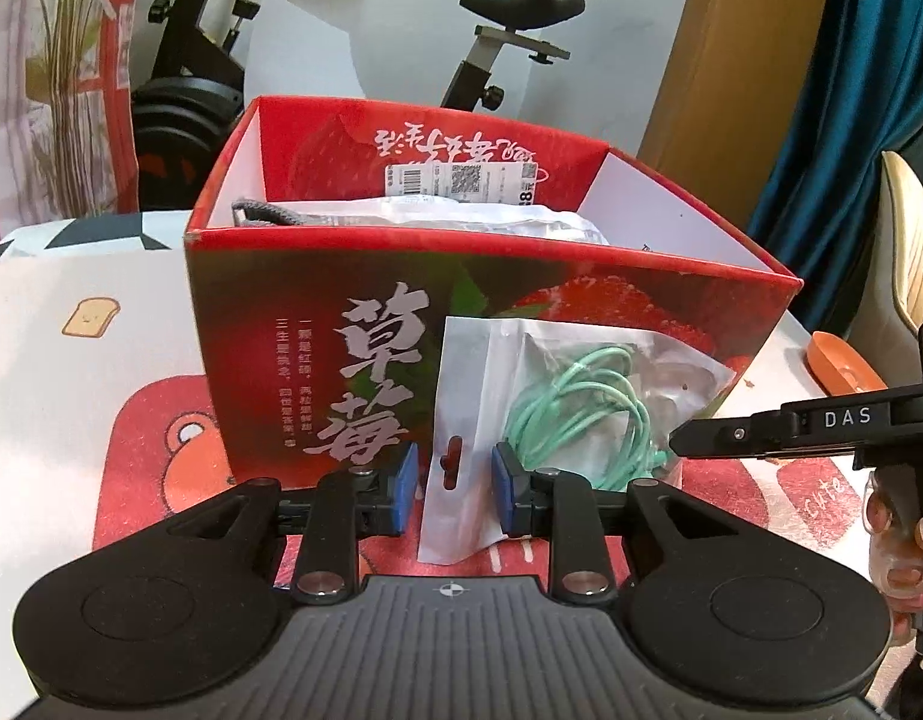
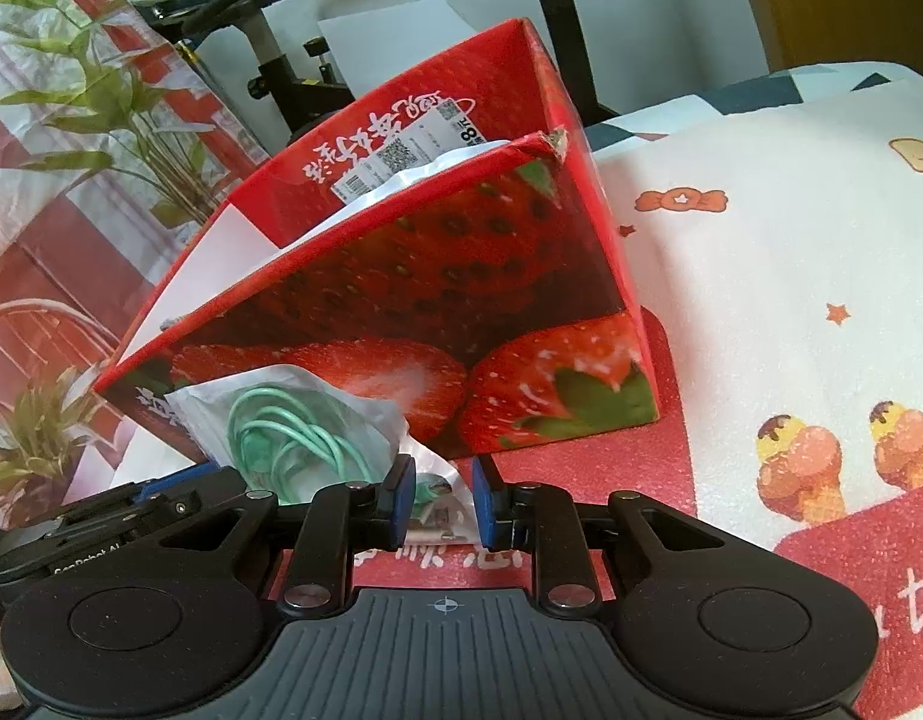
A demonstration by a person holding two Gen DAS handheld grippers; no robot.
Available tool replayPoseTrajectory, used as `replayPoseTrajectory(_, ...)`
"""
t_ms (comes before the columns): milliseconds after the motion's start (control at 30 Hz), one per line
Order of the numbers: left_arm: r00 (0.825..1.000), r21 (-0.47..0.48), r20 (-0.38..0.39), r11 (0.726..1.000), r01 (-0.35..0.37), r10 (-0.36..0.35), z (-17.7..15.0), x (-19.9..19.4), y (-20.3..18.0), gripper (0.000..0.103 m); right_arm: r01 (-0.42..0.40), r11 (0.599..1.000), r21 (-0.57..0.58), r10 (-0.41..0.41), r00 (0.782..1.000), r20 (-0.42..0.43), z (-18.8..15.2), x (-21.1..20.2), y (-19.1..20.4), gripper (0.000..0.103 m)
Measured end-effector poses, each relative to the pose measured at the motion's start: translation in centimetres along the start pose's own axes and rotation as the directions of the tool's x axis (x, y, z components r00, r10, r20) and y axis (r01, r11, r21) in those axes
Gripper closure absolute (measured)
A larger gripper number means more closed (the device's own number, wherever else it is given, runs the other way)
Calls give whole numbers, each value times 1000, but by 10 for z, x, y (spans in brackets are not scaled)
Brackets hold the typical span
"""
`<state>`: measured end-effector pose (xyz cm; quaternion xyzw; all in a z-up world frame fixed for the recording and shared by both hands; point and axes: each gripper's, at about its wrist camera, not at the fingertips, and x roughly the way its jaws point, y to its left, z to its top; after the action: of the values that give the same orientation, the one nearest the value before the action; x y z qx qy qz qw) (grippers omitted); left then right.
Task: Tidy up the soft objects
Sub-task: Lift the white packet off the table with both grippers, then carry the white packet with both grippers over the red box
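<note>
Left wrist view: the left hand-held gripper (image 1: 454,483) has its blue pads apart either side of the packet (image 1: 557,414) of mint-green cable, not pressing it, right in front of the red strawberry box (image 1: 293,294); the right hand-held gripper (image 1: 680,441) comes in from the right, nipping the packet's far corner, jaws nearly together. Right wrist view: the right hand-held gripper (image 2: 440,501) is clamped on that corner, the packet (image 2: 293,420) touching the box wall (image 2: 437,276); it looks like a lift-and-drop step, so next comes raising it over the near rim, with open room above the bagged items already inside and bare surface (image 2: 779,276) to the right.
</note>
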<state>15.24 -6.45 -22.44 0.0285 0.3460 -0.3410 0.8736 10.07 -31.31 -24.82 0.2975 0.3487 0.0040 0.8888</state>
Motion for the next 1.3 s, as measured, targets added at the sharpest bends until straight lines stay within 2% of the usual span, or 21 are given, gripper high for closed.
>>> replayPoseTrajectory(200,1000,-4,20,1000,6,-5,-3,2,-5,72,-3,1000,2,3,1000,-1,-1,-2,-1,82)
replayPoseTrajectory(267,999,-6,15,999,48,-48,-4,1,-5,64,-1,1000,-6,1,1000,-5,-2,-1,2,82)
replayPoseTrajectory(300,997,-4,15,997,74,-74,-4,1,-7,64,-2,1000,-10,2,1000,-7,-2,0,3,82)
replayPoseTrajectory(433,998,45,6,997,60,-61,-4,5,-16,64,-1,1000,-25,1,1000,-8,-1,1,6,82)
replayPoseTrajectory(467,998,42,6,997,60,-61,-3,6,-14,67,-1,1000,-29,1,1000,-7,-1,0,6,82)
replayPoseTrajectory(533,998,14,-1,997,70,-70,-2,8,-10,86,-1,999,-37,1,1000,0,0,-2,7,84)
replayPoseTrajectory(567,997,6,0,997,74,-74,-2,8,-8,90,2,999,-43,-1,1000,7,1,-4,8,85)
replayPoseTrajectory(600,998,7,2,997,70,-70,-2,6,-8,92,-4,999,-45,4,1000,11,1,-5,9,88)
replayPoseTrajectory(667,997,11,-7,997,73,-73,-2,4,-9,92,-19,999,-48,20,1000,16,2,-9,11,88)
replayPoseTrajectory(800,996,-51,2,994,94,-94,-5,-4,-4,92,-56,994,-89,58,998,22,1,-14,22,89)
replayPoseTrajectory(933,994,-35,15,993,111,-111,-6,-9,-11,91,36,981,-189,-31,999,28,2,-15,37,86)
replayPoseTrajectory(1000,998,-11,5,998,66,-66,-6,-5,-15,91,72,969,-235,-61,997,53,-1,-20,41,82)
replayPoseTrajectory(1033,999,-14,-2,999,44,-44,-6,-3,-15,90,92,962,-259,-78,995,67,-2,-22,41,74)
replayPoseTrajectory(1100,999,-32,2,998,47,-47,-6,-1,-11,88,117,950,-290,-97,992,81,-3,-23,39,66)
replayPoseTrajectory(1300,999,-43,2,998,46,-46,-5,1,-5,71,77,954,-288,-58,996,75,3,-14,30,64)
